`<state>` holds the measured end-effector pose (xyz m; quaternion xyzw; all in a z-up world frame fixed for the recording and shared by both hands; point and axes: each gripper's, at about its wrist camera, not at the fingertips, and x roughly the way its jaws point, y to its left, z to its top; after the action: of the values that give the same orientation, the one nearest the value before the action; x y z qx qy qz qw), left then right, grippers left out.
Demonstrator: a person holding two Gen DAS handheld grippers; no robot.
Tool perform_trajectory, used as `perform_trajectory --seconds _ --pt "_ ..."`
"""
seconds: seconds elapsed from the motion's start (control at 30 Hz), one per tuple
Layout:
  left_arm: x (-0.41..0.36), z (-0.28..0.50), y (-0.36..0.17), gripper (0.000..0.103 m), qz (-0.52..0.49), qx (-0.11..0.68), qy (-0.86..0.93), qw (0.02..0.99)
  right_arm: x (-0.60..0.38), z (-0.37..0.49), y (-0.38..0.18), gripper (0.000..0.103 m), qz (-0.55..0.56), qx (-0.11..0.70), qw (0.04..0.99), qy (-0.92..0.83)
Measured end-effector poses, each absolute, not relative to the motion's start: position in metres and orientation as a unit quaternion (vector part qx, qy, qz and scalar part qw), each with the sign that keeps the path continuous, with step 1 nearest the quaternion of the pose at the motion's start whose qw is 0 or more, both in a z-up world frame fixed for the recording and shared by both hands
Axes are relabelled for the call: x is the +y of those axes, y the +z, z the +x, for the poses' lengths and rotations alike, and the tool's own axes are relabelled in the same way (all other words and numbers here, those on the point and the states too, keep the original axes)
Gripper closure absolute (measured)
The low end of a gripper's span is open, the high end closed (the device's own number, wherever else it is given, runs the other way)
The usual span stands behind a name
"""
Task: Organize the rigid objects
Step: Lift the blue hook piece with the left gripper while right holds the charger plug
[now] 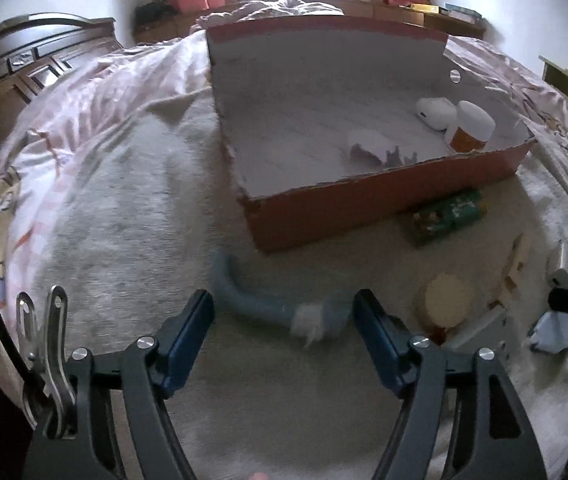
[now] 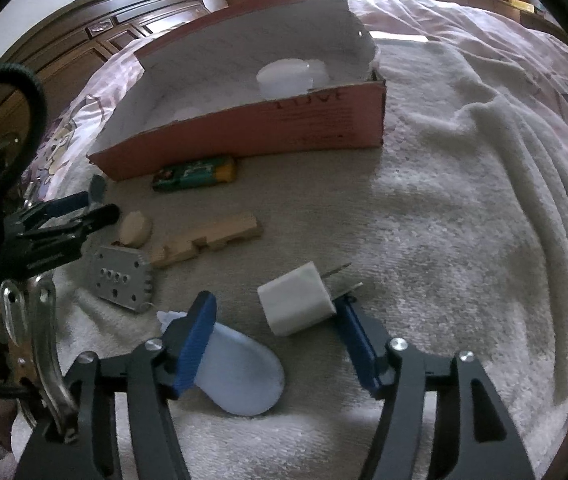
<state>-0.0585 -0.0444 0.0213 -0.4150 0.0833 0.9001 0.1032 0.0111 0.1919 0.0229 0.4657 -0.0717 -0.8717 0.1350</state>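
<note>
An open red cardboard box lies on a white towel on the bed. Inside it are a white jar with an orange label, a white case and a torn white piece. My left gripper is open, with a light blue brush with white bristles lying between its fingertips. My right gripper is open around a white plug adapter. A pale blue scoop-shaped piece lies under its left finger.
On the towel in front of the box lie a green packet, a wooden block, a round wooden disc and a grey metal plate with holes. A dark wooden headboard stands at the left.
</note>
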Motion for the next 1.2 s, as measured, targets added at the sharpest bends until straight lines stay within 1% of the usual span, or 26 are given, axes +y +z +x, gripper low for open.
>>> perform_trajectory --seconds 0.1,0.13,0.3,0.33,0.4,0.43,0.57,0.63,0.77,0.9,0.97,1.2 --pt "-0.039 -0.057 0.020 0.032 -0.406 0.093 0.904 0.101 0.192 0.011 0.023 0.035 0.465 -0.070 0.137 -0.872" --pt "-0.039 -0.056 0.020 0.038 -0.404 0.094 0.904 0.105 0.192 0.012 0.023 0.035 0.465 -0.070 0.137 -0.872" --pt "-0.040 -0.051 0.021 0.043 -0.396 0.092 0.908 0.101 0.192 0.012 0.024 0.034 0.465 -0.071 0.138 -0.872" --pt "-0.042 -0.050 0.022 0.047 -0.395 0.088 0.909 0.097 0.192 0.012 0.024 0.034 0.465 -0.071 0.138 -0.872" --pt "-0.045 -0.048 0.022 0.059 -0.397 0.079 0.910 0.092 0.191 0.012 0.024 0.034 0.464 -0.072 0.138 -0.872" --pt "-0.049 -0.048 0.023 0.063 -0.402 0.068 0.909 0.090 0.192 0.012 0.024 0.034 0.464 -0.073 0.138 -0.872" --pt "-0.058 -0.046 0.023 0.072 -0.409 0.044 0.907 0.090 0.190 0.013 0.023 0.034 0.464 -0.072 0.138 -0.872" --pt "-0.061 -0.043 0.025 0.075 -0.405 0.040 0.910 0.083 0.191 0.015 0.023 0.034 0.464 -0.071 0.137 -0.872" --pt "-0.067 -0.042 0.029 0.075 -0.399 0.032 0.914 0.069 0.188 0.014 0.024 0.034 0.464 -0.070 0.136 -0.872" --pt "-0.069 -0.056 0.026 0.075 -0.419 0.018 0.907 0.048 0.188 0.015 0.026 0.034 0.464 -0.071 0.136 -0.872" --pt "-0.071 -0.064 0.024 0.072 -0.427 0.004 0.903 0.045 0.188 0.015 0.026 0.034 0.464 -0.070 0.135 -0.872" --pt "-0.072 -0.082 0.025 0.072 -0.436 -0.011 0.899 0.029 0.187 0.013 0.027 0.033 0.465 -0.074 0.136 -0.872"
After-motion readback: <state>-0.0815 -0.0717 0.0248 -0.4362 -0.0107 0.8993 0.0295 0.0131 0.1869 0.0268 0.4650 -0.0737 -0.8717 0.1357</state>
